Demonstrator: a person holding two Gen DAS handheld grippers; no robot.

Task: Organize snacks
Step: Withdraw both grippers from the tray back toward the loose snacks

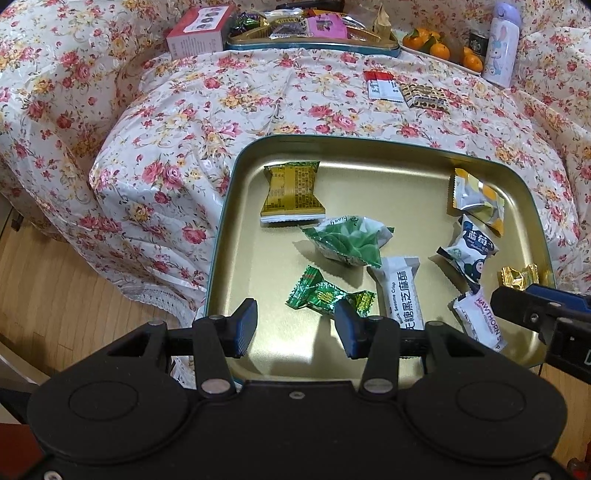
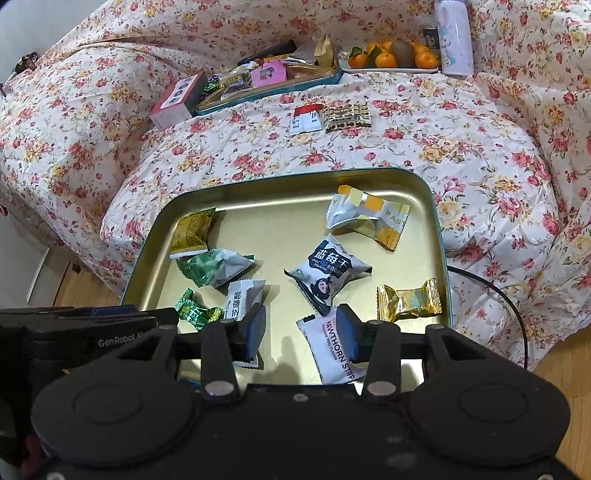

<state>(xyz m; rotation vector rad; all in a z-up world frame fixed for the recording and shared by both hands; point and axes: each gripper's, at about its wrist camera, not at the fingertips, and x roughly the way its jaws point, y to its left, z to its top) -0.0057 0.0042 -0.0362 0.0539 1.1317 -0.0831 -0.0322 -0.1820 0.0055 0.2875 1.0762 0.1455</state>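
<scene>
A gold tin tray (image 1: 332,139) lies on the floral cloth and holds several wrapped snacks: an olive packet (image 1: 291,192), a green leaf packet (image 1: 347,240), a green candy (image 1: 321,295), a sesame crisp bar (image 1: 402,295), a blueberry packet (image 2: 328,271), a gold candy (image 2: 410,301) and a white Hawthorn strip (image 2: 328,350). My left gripper (image 1: 295,328) hovers open over the tray's near edge, nothing between its fingers. My right gripper (image 2: 301,334) is open above the tray's near right part. The Hawthorn strip lies flat beneath it beside the right finger, and the pads do not press it.
At the back stand a second tin (image 1: 314,48) heaped with snacks, a red box (image 1: 199,33), a dish of oranges (image 1: 439,44) and a pale bottle (image 1: 502,44). Two loose packets (image 1: 382,85) (image 1: 424,96) lie on the cloth. A black cable (image 2: 509,302) runs right of the tray.
</scene>
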